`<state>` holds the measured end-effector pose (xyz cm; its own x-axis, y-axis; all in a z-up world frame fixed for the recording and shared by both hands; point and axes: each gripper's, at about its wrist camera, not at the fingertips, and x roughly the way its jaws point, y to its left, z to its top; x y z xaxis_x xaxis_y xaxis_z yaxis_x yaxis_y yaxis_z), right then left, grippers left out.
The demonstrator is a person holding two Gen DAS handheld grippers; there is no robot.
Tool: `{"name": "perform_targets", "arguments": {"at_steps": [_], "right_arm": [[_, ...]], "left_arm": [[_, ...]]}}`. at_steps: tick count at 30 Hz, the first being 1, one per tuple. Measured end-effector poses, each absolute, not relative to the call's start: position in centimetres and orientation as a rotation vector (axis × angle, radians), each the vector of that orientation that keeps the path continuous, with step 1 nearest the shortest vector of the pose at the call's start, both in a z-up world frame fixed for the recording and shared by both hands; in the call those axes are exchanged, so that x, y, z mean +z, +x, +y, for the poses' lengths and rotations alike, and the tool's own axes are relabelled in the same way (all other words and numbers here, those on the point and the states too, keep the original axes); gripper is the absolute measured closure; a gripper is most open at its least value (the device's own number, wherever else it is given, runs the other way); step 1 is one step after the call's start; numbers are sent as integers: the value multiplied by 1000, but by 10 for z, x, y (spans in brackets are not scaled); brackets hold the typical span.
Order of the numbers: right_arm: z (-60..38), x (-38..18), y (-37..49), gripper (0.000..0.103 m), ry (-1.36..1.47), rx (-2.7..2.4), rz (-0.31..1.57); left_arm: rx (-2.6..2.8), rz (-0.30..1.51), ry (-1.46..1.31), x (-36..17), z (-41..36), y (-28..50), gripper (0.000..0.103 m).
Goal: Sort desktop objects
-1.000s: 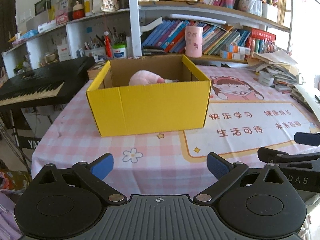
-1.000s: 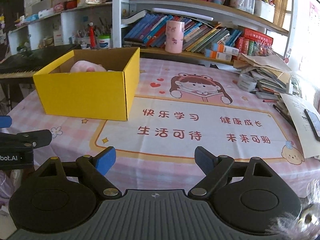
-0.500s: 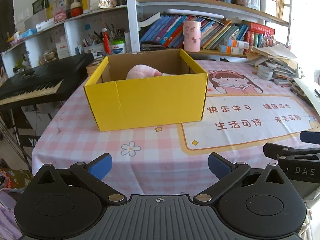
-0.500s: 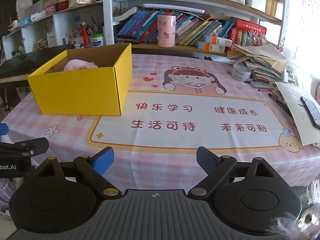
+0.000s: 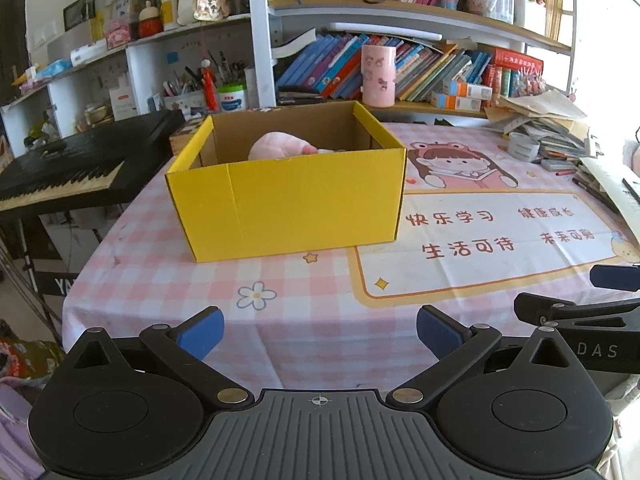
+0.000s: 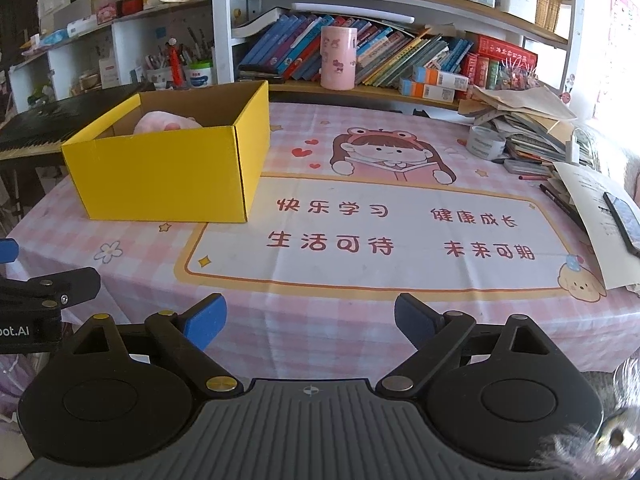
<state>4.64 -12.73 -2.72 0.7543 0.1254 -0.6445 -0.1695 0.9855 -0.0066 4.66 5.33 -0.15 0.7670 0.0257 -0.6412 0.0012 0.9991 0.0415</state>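
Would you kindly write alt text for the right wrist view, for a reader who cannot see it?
An open, empty right gripper hovers over the near edge of a pink checked tablecloth. At far left an open yellow cardboard box holds a pink plush toy. Papers and a roll of tape are piled at right, below crowded bookshelves.

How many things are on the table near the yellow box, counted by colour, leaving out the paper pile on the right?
Yellow: 1, the open yellow cardboard box.
Pink: 2, the soft pink plush toy lying inside that box, and the tall pink cartoon-printed cylinder standing at the table's far edge.
Grey: 1, the grey roll of tape beside the paper pile.
Total: 4.
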Motion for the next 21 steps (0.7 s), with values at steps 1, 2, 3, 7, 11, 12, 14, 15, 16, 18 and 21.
{"name": "perform_targets", "arguments": {"at_steps": [1,2,3,7,11,12,14,15,16,18,21], "right_arm": [[-127,-27,46,12,-66,162,699],[-127,-27,46,12,-66,162,700],[-127,-27,45,12,-66,162,701],[-128,-27,44,12,-67,160,699],[-129,-27,42,9,-65,156,699],[-129,-27,42,9,-65,156,700],[-130,-28,41,9,-65,155,704],[-129,-28,41,9,-65,155,705],[-129,-28,41,9,-66,156,707],[-129,-28,41,9,-69,156,710],[-129,-29,40,9,-70,156,711]], "left_arm": [[12,698,40,-2,53,46,0],[10,700,38,-2,53,46,0],[9,702,38,-2,53,46,0],[4,701,37,-2,52,45,0],[-3,704,37,-2,52,44,0],[-4,705,36,-3,52,44,0],[-6,710,32,-4,52,44,0],[-7,712,28,-4,53,44,0],[-7,712,26,-4,53,44,0],[-6,712,23,-4,53,43,0],[-8,712,24,-4,54,43,0]]}}
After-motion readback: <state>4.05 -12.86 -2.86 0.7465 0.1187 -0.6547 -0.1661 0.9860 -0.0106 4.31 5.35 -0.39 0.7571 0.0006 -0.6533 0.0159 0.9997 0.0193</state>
